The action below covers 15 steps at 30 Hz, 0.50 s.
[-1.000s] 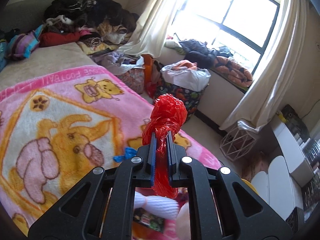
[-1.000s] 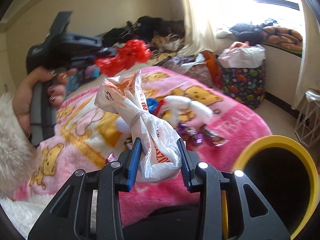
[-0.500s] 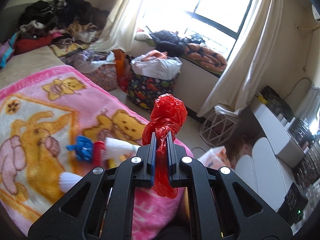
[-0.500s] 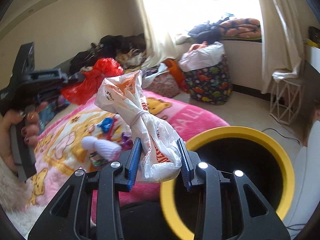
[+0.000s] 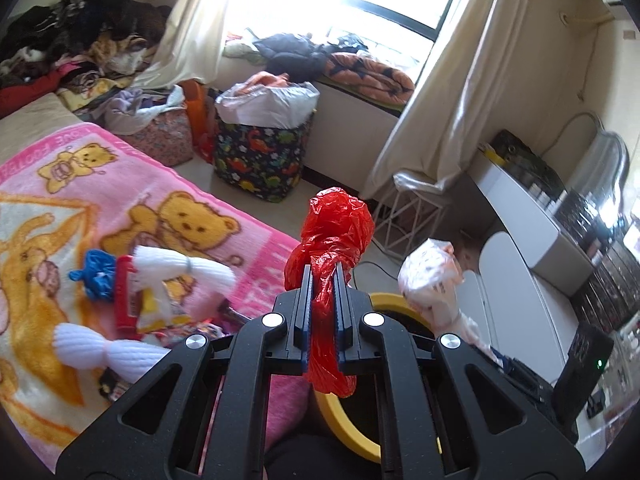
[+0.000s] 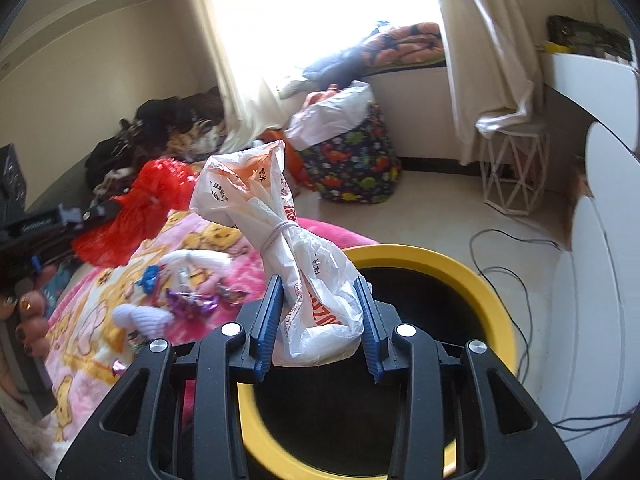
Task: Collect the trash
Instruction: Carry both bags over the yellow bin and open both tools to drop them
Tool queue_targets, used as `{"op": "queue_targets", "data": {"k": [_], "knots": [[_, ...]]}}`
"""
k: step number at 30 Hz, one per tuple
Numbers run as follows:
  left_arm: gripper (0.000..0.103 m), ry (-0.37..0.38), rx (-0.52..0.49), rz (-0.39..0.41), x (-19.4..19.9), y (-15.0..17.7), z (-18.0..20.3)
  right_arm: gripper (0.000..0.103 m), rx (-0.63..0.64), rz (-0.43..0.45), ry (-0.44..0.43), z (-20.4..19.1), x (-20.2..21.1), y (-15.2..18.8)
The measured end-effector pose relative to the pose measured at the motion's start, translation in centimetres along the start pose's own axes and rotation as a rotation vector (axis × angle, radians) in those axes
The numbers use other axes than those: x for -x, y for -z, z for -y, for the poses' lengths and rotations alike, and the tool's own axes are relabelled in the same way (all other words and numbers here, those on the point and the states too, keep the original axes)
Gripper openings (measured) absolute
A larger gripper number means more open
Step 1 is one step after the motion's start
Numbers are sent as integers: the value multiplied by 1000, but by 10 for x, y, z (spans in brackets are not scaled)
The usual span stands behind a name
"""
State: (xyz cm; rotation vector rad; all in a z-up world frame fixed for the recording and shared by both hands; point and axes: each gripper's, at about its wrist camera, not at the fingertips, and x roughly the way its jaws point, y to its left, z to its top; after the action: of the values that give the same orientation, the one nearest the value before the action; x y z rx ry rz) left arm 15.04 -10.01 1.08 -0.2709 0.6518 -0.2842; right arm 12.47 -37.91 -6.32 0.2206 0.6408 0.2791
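We are in the carry-and-drop step of collecting the trash, with a tied bag in each hand. Our left gripper (image 5: 320, 292) is clenched tight on a knotted red plastic bag (image 5: 334, 236), whose bulb stands up above the pads while its tail hangs below them. Our right gripper (image 6: 322, 312) is clamped around the lower bulge of a white printed bag (image 6: 280, 240) tied at its waist with a band.

In the right wrist view the yellow-rimmed bin (image 6: 496, 308) fills the frame from about four to six o'clock, its dark mouth open directly beneath and beyond the white bag. We judge this bag to be practically over the opening. In the left wrist view only an arc of the same yellow rim shows at about five o'clock, behind the gripper body, so the red bag looks to sit nearer the bin's edge than its centre.

More trash lies on the pink blanket (image 5: 168, 184) at about nine o'clock: white knotted bundles (image 5: 176, 268), a blue scrap (image 5: 96, 274) and small shiny wrappers (image 6: 192, 302).

The next move, as we judge it, calls for letting the right jaws part so the white bag falls into the bin, then bringing the left gripper over the opening before releasing the red one. The light plastic may cling to the pads or drift onto the rim.
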Motion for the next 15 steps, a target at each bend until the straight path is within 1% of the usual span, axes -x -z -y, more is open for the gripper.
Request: {"op": "queue_targets", "data": {"k": [8,15], "knots": [[5,37,-61,-63,-19,16,23,35,-80,-30,69,28,-1,4],[5,68,-102,-128,-36,32,40,35,-147,-60,108,45,-4,8]]}}
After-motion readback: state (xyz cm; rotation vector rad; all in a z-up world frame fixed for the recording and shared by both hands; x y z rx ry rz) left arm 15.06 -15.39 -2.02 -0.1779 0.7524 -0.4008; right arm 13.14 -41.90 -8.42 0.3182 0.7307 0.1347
